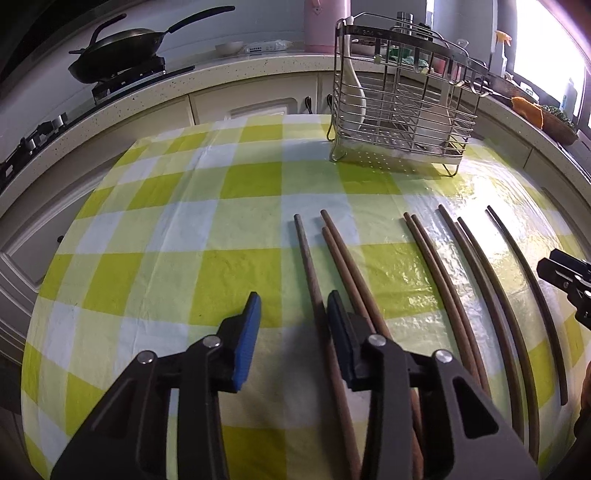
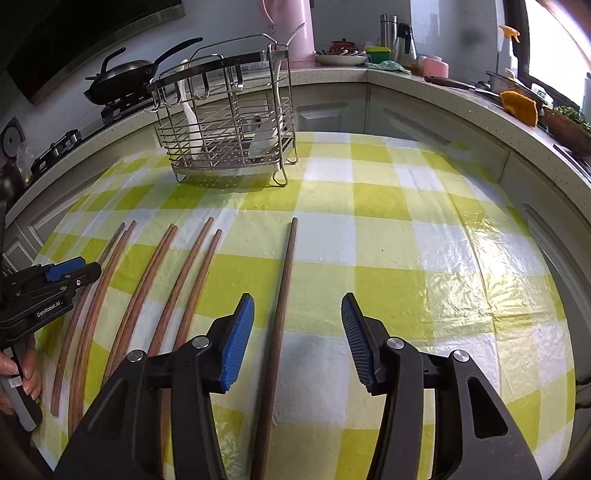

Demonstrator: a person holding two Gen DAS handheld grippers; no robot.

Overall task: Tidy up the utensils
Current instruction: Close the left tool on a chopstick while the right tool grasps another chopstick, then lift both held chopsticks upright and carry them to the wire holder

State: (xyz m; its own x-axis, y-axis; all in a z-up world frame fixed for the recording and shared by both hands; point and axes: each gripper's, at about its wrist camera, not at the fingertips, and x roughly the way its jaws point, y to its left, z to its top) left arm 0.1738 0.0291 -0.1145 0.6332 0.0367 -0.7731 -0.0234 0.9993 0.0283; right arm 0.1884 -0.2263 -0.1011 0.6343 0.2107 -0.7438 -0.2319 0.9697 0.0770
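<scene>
Several wooden chopsticks lie in a row on the green-and-white checked tablecloth [image 1: 166, 229]. My left gripper [image 1: 293, 317] is open low over the cloth. The leftmost chopstick [image 1: 306, 254] lies between its blue pads, close to the right finger [image 1: 338, 321]. My right gripper [image 2: 297, 314] is open astride the rightmost chopstick [image 2: 286, 266], which sits apart from the others [image 2: 166, 266] and touches neither pad. A wire utensil rack [image 1: 402, 103] [image 2: 225, 122] stands at the table's far side with a white spoon [image 2: 190, 110] in it.
Beyond the table runs a counter with a frying pan [image 1: 122, 48] on a stove, a pink jug [image 1: 327, 22] and an orange cloth [image 2: 519, 103]. A hand [image 2: 26, 373] holds the left gripper's handle at the picture's left edge.
</scene>
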